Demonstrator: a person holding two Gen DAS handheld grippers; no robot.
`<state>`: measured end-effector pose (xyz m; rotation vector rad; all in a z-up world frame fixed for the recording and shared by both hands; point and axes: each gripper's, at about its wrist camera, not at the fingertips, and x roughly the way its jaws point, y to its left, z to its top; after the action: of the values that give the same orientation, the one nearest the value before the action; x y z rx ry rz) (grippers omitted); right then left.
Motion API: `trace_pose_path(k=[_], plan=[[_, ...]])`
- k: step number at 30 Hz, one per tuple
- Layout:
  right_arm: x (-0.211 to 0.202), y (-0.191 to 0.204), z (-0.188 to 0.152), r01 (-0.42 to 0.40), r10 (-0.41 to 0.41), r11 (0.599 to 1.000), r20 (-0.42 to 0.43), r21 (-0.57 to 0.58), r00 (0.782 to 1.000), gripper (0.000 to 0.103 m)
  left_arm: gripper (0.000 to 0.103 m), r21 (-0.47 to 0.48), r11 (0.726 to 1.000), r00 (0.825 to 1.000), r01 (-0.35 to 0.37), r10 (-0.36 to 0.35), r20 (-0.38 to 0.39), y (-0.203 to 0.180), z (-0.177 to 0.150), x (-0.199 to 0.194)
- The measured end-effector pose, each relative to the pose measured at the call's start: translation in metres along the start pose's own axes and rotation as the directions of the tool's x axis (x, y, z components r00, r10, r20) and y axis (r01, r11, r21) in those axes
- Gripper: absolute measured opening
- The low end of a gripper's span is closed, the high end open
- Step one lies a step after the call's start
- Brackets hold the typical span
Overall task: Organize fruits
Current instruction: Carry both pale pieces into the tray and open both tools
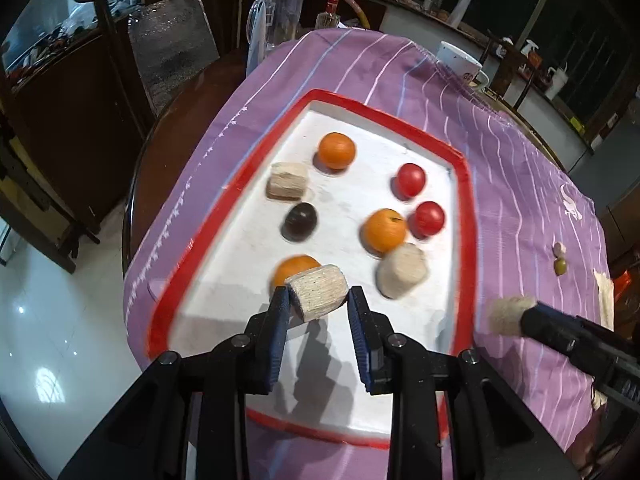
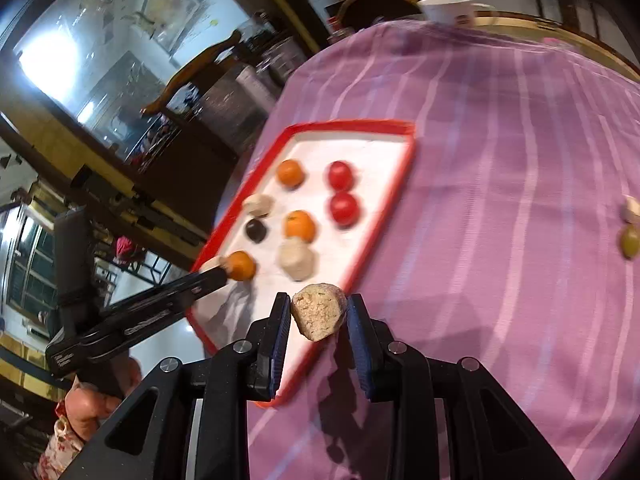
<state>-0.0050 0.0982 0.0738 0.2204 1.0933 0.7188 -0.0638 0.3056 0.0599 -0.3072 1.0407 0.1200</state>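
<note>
- Covering the round bench is a purple cloth with pale stripes (image 1: 520,160), and on it lies a white rectangular tray with a red rim (image 1: 464,184).
- Lying on the tray are three round orange fruits (image 1: 337,150), two red round fruits (image 1: 411,179), one dark, almost black round fruit (image 1: 299,221) and two loose pale fibrous cut chunks (image 1: 287,181).
- The left gripper (image 1: 318,300) hangs over the near end of the tray; its jaws are pinched on a beige fibrous cylinder piece (image 1: 319,291), which sits crosswise between the blue pads with its ends touching both.
- The right gripper (image 2: 319,312) is above the tray's near right edge, where rim meets cloth; its jaws clamp a tan rough-cut chunk (image 2: 319,310), cut face toward the camera, wedged between both pads.
- A white cup (image 1: 460,62) stands at the far edge of the bench.
- A small green olive-like fruit (image 1: 561,266) lies on the cloth well right of the tray, a pinkish scrap just beside it.
</note>
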Motion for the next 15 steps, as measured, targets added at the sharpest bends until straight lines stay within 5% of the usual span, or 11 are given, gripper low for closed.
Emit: trace_pose_path(k=[6,15], plan=[[0.044,0.042,-0.003,0.031,-0.034,0.997,-0.04,-0.069,0.999,0.032,0.029,0.045,0.998,0.999,0.033,-0.033,-0.016,0.014,0.015,0.011],[0.071,0.053,-0.002,0.113,-0.117,0.99,-0.047,-0.089,0.992,0.032,0.029,0.088,0.991,0.995,0.096,-0.092,-0.04,0.017,0.025,0.016]])
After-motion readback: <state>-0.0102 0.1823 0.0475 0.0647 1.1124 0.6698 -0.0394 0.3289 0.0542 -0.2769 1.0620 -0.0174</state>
